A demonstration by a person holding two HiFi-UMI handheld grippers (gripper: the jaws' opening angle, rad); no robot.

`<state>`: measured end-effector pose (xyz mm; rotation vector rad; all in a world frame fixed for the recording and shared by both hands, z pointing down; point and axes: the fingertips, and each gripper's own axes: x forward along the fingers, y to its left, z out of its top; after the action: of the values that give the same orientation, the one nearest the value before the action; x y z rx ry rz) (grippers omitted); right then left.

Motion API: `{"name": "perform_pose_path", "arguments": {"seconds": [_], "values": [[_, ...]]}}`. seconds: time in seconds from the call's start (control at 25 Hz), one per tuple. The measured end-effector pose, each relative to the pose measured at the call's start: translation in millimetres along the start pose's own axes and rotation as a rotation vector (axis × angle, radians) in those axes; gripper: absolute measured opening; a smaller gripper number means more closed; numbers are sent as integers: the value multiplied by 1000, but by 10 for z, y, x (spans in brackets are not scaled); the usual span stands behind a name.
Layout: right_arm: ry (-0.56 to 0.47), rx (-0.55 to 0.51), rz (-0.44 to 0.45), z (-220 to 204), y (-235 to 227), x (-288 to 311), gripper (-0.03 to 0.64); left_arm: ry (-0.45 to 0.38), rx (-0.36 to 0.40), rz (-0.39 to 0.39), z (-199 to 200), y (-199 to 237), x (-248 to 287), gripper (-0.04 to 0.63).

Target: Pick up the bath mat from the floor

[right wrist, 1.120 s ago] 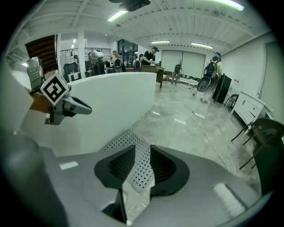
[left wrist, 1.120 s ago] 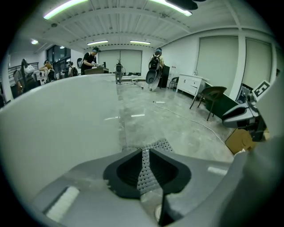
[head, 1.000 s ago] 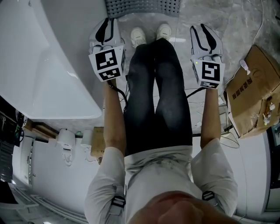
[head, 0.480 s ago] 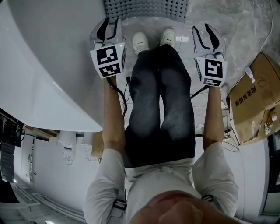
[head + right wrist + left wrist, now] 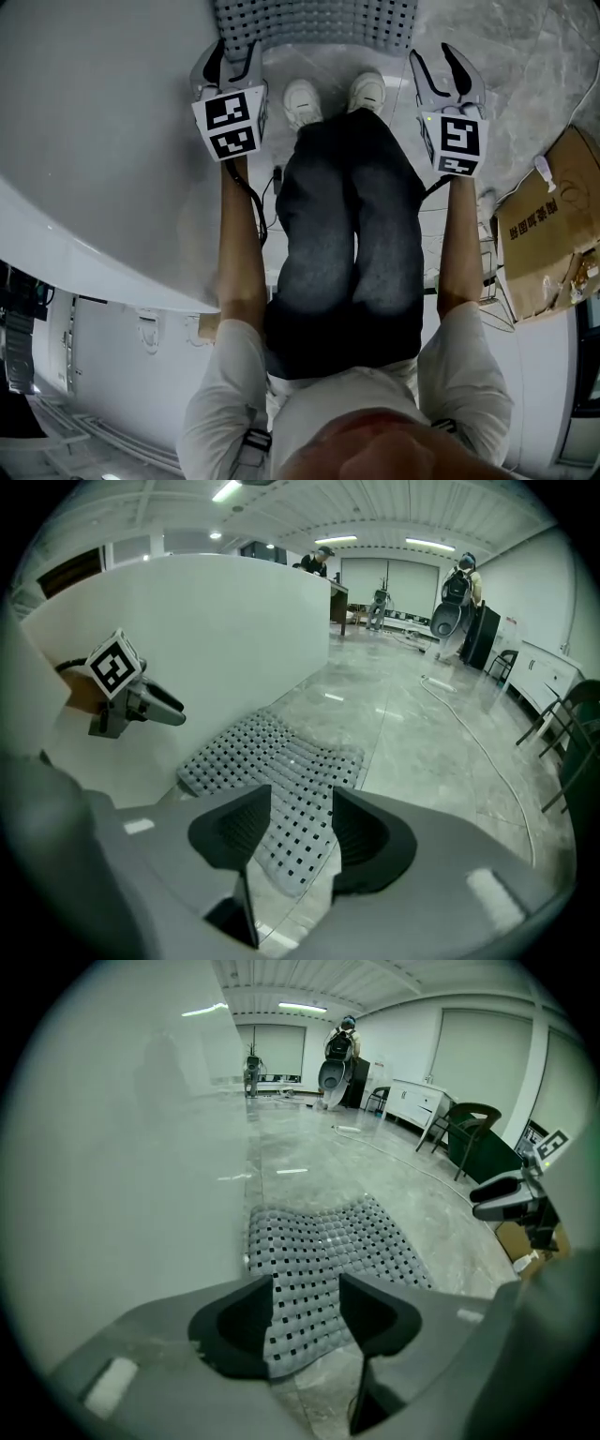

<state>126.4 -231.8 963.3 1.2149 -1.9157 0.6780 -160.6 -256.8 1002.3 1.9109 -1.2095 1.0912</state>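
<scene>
**A:** In the head view, where is the bath mat (image 5: 314, 21) lying?

**B:** It is lying flat on the floor (image 5: 534, 66), with one side running along the white tub (image 5: 94, 141). The person's shoes (image 5: 302, 97) are standing just short of the mat's near edge. The left gripper (image 5: 230, 52) is hanging over the mat's tub-side near corner. The right gripper (image 5: 439, 58) is hanging just beside the opposite near corner.

**A:** What is the left gripper view showing?

**B:** Its jaws are standing apart, having just been opening, and they are pressing on nothing. The mat (image 5: 319, 1241) is showing through the gap between them, down on the floor beyond the tips. The right gripper (image 5: 511, 1199) is hovering past the mat's open side.

**A:** And the right gripper view?

**B:** It is showing much the same. Those jaws are also standing apart after just opening, and they are gripping nothing. A slightly rippled corner of the mat (image 5: 272, 757) is lying beyond them. The left gripper (image 5: 131, 700) is hovering at the mat's tub side.
</scene>
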Motion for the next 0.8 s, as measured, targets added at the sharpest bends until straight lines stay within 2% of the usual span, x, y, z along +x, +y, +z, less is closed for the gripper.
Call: {"name": "perform_pose_path", "arguments": {"seconds": [0.16,0.4,0.8], "values": [[17,26,1,-173,-31,268,225,22,-25,-12,-148,30,292,298],[22,81,6,-380,-103,638,257,39,-46,1,-329,92,668,345],[70,76,22,-752,-109,1065,356,83,-62,30,-625,177,1141,468]]}}
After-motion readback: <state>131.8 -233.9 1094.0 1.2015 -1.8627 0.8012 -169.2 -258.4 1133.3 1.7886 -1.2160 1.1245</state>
